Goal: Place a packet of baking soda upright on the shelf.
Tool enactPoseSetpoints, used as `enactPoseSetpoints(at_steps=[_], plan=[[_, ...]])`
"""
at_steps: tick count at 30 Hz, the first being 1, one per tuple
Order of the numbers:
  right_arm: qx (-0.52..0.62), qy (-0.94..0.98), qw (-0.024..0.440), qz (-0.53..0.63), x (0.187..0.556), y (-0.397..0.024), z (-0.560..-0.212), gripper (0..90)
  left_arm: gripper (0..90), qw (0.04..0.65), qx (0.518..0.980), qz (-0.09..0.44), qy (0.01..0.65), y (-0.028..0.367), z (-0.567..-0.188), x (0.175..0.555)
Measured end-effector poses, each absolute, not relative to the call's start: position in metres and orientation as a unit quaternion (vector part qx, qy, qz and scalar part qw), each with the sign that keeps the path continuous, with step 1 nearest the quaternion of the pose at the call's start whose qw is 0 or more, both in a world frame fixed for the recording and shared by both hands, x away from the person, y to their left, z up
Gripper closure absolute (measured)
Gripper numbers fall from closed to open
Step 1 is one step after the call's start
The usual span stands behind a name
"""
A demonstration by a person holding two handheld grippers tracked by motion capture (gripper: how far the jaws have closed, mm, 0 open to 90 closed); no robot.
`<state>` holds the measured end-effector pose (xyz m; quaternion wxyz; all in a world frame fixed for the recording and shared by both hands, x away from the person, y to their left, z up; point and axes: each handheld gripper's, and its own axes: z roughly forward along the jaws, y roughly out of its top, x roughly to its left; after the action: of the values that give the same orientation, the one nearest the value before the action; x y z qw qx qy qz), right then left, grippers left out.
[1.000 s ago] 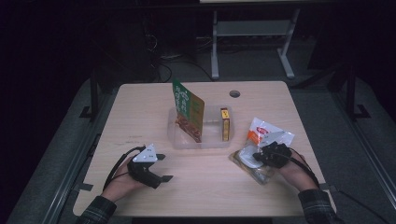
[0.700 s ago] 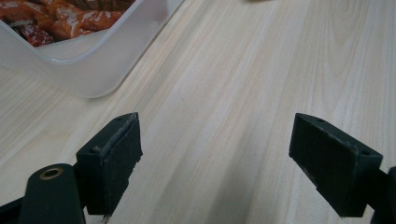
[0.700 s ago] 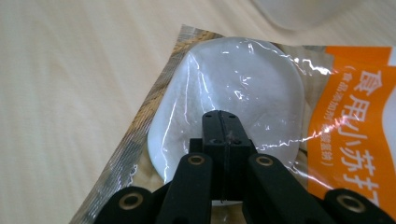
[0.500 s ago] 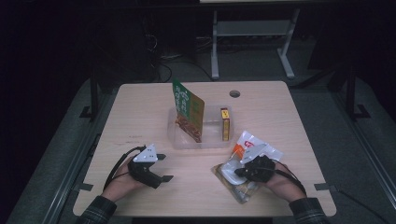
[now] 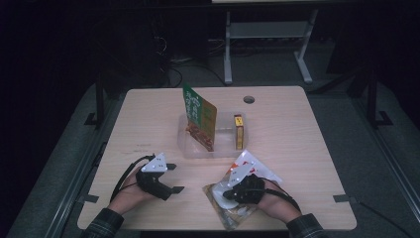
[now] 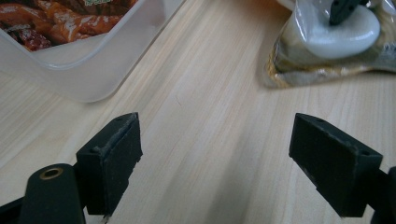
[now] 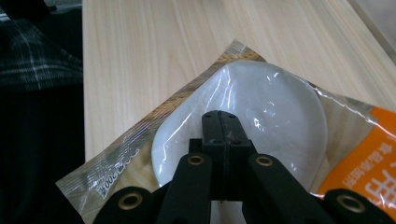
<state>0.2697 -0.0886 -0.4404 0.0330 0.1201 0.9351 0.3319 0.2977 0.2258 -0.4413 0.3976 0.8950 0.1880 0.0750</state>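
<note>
Right gripper view: right gripper (image 7: 220,122) has both black jaws pressed flat together on the film of a clear plastic food packet with an orange printed panel and a white round cake inside (image 7: 243,112). Whether film is actually pinched between the pads, cannot tell; jaws are fully closed. Packet lies flat on the light wooden table (image 7: 154,42), one corner near the table's front edge, beside a plaid sleeve (image 7: 32,60).

High view: same packet (image 5: 233,210) sits at the near edge, right of centre, under the right gripper (image 5: 237,191). Left gripper (image 5: 171,178) rests on the table near the left front, well apart from the packet.

Left gripper view: left gripper (image 6: 215,154) jaws wide apart, bare wood between them, holding nothing. Packet (image 6: 327,42) ahead on one side, corner of a clear plastic tray (image 6: 88,74) on the other.

Farther back, high view: tray (image 5: 184,146) mid-table holds an upright green-and-orange snack bag (image 5: 200,119) and a small yellow box (image 5: 238,131). Round cable hole (image 5: 248,99) near the far edge.
</note>
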Motion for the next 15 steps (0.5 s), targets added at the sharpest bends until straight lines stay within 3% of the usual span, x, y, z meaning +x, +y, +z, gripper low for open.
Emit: enactPoseSetpoints(at_steps=[10,15], plan=[[0.094,0.934,0.040,0.343,0.267,-0.051,-0.442,90.0,16.4,0.400,0.895,0.074,0.184,0.225,-0.441,0.298],[0.109,0.926,0.041,0.360,0.266,-0.059,-0.438,89.4,16.4,0.402,0.895,0.071,0.180,0.224,-0.439,0.298]])
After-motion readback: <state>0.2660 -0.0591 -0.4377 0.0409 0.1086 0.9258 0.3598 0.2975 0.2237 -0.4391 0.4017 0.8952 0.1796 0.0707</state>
